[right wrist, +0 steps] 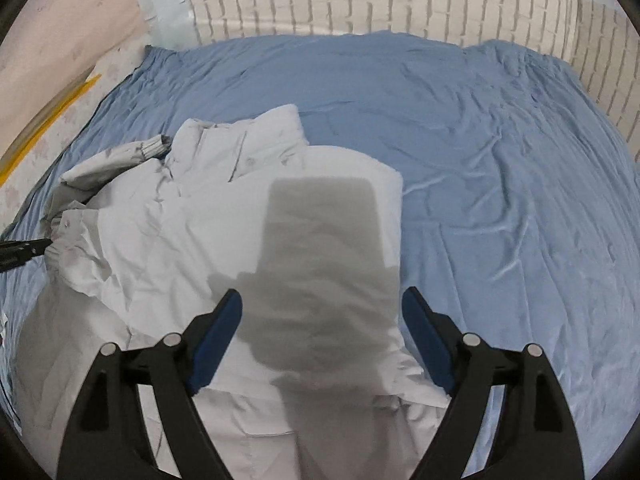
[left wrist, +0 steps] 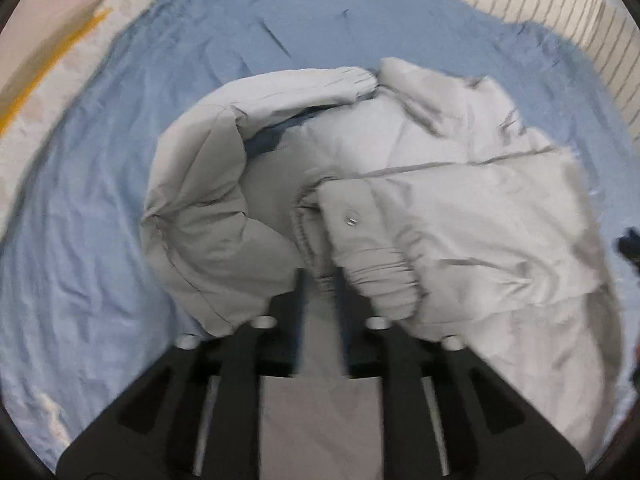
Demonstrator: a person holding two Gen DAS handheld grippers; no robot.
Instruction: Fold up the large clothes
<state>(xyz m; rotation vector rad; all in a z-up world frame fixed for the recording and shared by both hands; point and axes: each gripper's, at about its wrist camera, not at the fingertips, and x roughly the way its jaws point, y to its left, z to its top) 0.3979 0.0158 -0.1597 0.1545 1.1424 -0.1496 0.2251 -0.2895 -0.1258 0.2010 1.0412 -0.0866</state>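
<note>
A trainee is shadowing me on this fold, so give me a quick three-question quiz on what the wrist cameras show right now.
1. True or false: the right claw is clamped on the grey jacket.
2. Multiple choice: what does the jacket lie on? A) a blue sheet B) a wooden table C) a tiled floor
3. Fill in: the left claw is closed on the jacket's elastic ____.

Key:
1. False. The right claw's jaws stand wide open above the jacket.
2. A.
3. cuff
</note>
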